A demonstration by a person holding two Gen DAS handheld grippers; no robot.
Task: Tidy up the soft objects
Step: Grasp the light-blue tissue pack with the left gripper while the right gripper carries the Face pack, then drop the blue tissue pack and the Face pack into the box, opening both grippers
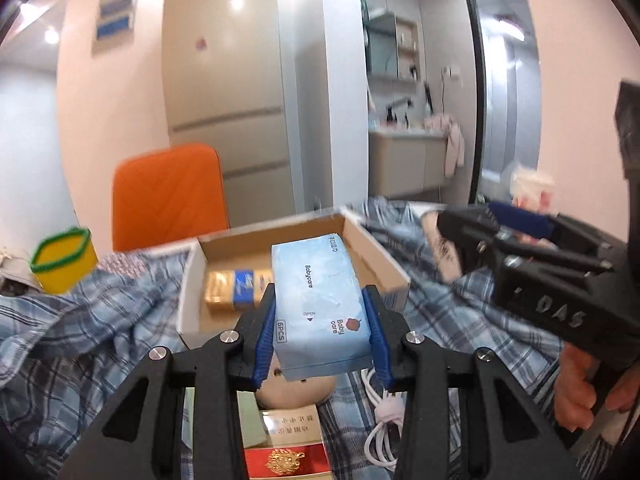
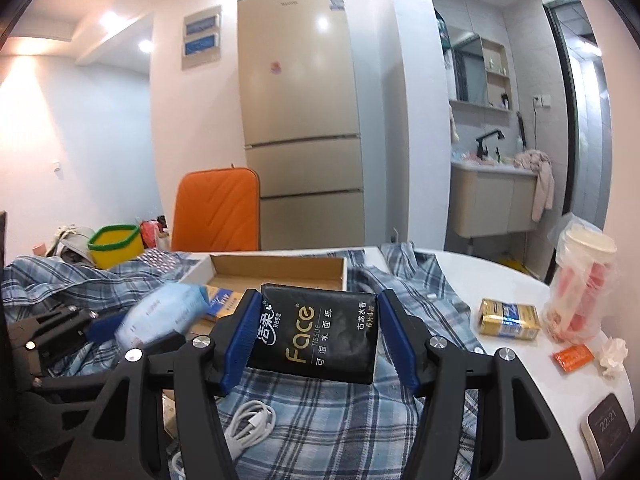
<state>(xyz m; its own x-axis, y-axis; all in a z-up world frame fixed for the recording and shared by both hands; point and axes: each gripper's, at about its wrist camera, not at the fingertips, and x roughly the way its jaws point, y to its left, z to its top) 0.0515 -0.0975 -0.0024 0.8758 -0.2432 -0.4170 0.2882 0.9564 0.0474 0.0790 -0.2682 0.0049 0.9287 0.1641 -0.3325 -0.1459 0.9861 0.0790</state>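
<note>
My left gripper (image 1: 323,322) is shut on a light blue Babycare wipes pack (image 1: 318,300), held off the table in front of a shallow cardboard box (image 1: 376,250). A gold and blue tissue pack (image 1: 236,286) lies inside that box. My right gripper (image 2: 316,322) is shut on a black Face tissue pack (image 2: 320,332), lifted above the plaid shirt (image 2: 360,412). In the left wrist view the right gripper (image 1: 520,236) appears at the right, held by a hand (image 1: 580,392). The right wrist view shows the wipes pack (image 2: 160,312) at the left, blurred, and the box (image 2: 280,270) behind it.
A second gold tissue pack (image 2: 508,316), a bagged paper cup (image 2: 584,280), an orange sachet (image 2: 572,358) and a small clock (image 2: 608,428) sit on the white table at right. A white cable (image 2: 248,426) lies on the shirt. A yellow basket (image 2: 114,246) and an orange chair (image 2: 218,212) stand behind.
</note>
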